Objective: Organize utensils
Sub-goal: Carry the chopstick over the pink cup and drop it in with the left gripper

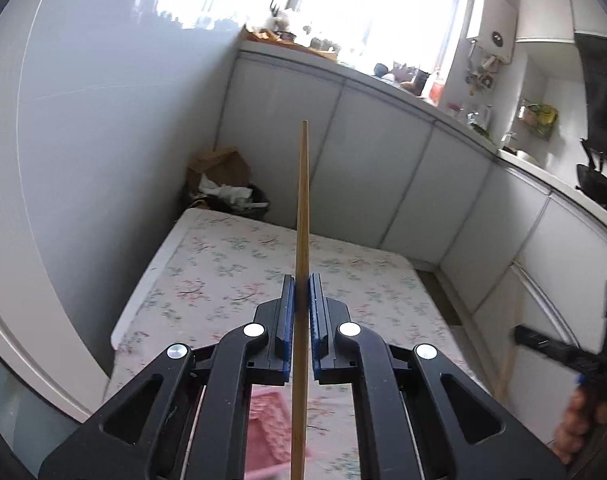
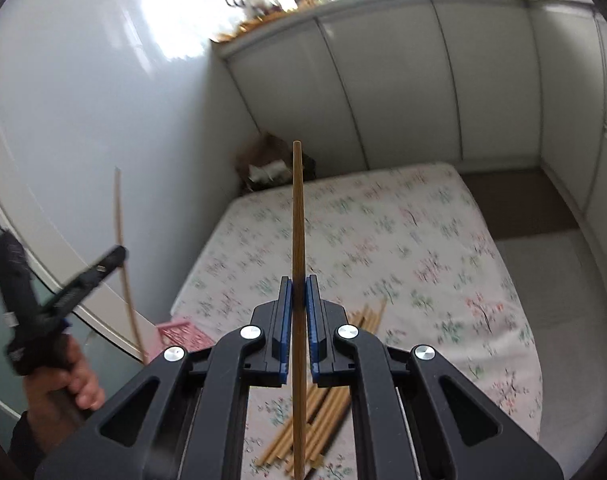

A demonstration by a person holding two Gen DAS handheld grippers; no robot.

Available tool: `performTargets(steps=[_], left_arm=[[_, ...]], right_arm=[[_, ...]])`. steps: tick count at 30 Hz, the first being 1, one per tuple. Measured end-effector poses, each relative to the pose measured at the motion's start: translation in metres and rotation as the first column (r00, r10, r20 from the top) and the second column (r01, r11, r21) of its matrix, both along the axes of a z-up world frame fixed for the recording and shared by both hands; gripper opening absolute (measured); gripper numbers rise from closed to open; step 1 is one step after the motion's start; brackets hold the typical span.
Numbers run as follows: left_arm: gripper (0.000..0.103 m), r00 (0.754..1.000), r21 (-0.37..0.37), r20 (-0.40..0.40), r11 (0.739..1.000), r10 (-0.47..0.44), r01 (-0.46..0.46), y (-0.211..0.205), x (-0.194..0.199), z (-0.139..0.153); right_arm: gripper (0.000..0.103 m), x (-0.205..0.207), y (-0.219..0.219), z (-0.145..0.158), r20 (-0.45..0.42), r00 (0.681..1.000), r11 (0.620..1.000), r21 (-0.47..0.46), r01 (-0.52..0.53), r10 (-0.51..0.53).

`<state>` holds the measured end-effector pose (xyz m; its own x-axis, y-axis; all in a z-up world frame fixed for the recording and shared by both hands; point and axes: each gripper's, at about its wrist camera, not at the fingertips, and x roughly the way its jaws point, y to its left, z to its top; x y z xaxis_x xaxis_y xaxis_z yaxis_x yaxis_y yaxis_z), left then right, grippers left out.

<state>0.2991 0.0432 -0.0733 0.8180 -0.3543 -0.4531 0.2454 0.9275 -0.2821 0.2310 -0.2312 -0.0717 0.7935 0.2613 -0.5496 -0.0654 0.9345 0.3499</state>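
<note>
Left gripper (image 1: 302,294) is clamped tight on one chopstick (image 1: 303,208), which stands straight up the middle of the frame. Right gripper (image 2: 299,292) is clenched on another chopstick (image 2: 297,220) too, just the same! Below it, lower centre, the loose bundle of chopsticks (image 2: 323,408) lies on the floral tablecloth (image 2: 423,240), with the pink basket (image 2: 179,334) at lower left. The risk, I'd say: each stick is pinched at one narrow spot, so a quick swing could pivot or slip it, or it could knock the basket rim.
</note>
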Motion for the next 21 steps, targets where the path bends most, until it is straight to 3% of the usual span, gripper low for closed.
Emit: performTargets(steps=[4, 8, 14, 21], left_arm=[[0.006, 0.998, -0.02, 0.02, 0.998, 0.053, -0.052, 0.012, 0.005, -0.014], [0.006, 0.996, 0.017, 0.051, 0.998, 0.067, -0.068, 0.01, 0.005, -0.021], [0.006, 0.998, 0.123, 0.031, 0.99, 0.062, -0.066, -0.001, 0.006, -0.037], [0.006, 0.997, 0.131, -0.023, 0.989, 0.075, -0.071, 0.003, 0.005, -0.046]], right_arm=[[0.007, -0.003, 0.006, 0.005, 0.05, 0.999, 1.0, -0.004, -0.012, 0.012], [0.007, -0.003, 0.01, 0.005, 0.064, 0.998, 1.0, -0.003, -0.019, 0.019], [0.007, -0.005, 0.014, 0.002, 0.067, 0.998, 1.0, -0.012, -0.022, 0.022], [0.007, -0.009, 0.016, 0.004, 0.08, 0.996, 0.999, -0.013, -0.033, 0.034]])
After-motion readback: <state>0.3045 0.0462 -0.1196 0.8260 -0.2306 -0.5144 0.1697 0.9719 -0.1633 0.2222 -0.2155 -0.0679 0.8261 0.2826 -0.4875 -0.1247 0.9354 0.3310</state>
